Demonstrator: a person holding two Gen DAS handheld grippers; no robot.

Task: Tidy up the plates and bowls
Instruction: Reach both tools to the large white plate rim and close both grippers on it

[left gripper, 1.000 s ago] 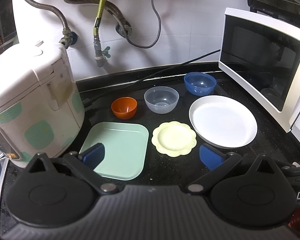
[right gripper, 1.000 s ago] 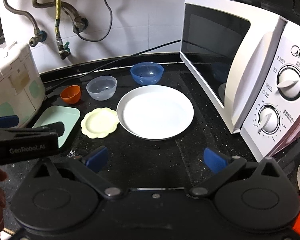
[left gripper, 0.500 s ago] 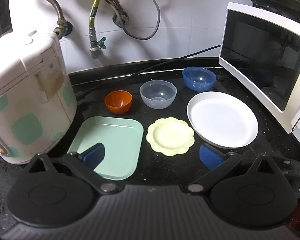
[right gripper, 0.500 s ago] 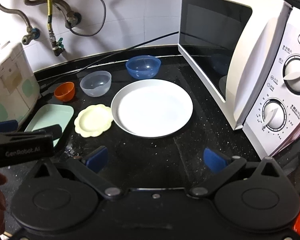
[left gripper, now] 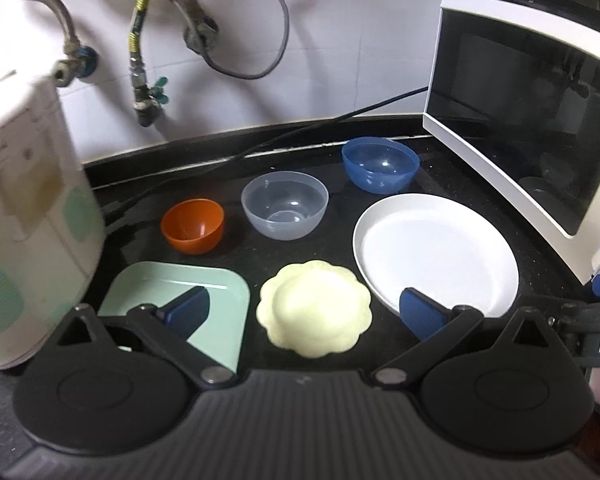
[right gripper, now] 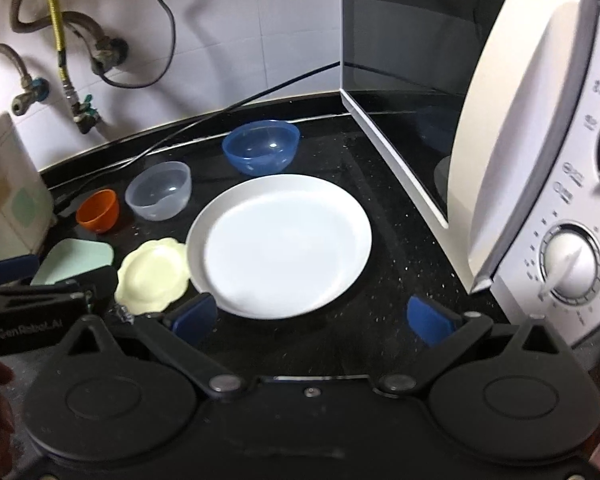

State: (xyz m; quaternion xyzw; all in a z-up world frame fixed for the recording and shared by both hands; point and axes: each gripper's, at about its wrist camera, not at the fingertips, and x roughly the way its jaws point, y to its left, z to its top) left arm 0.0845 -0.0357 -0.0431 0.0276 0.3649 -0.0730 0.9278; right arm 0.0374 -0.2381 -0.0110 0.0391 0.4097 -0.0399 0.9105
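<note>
I count three round plastic bowls at the back of the black desk [left gripper: 540, 256]: orange [left gripper: 193, 225], clear [left gripper: 284, 210], blue [left gripper: 380, 165]. Three plates sit nearer: mint square [left gripper: 216, 300], yellow scalloped [left gripper: 314, 314], white round [right gripper: 279, 245]. Left hand-held gripper [left gripper: 305, 311] open, empty; right hand-held gripper [right gripper: 311, 317] likewise.

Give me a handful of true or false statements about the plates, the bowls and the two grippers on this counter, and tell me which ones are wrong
1. The orange bowl is stacked inside the clear bowl. False: they stand apart, side by side.
2. The white round plate lies nearest the microwave. True.
3. The left gripper is shut on the yellow scalloped plate. False: it is open and holds nothing.
4. The green square plate lies beside the rice cooker. True.
5. The right gripper is open. True.
6. The blue bowl sits on the white round plate. False: it stands on the counter behind it.
</note>
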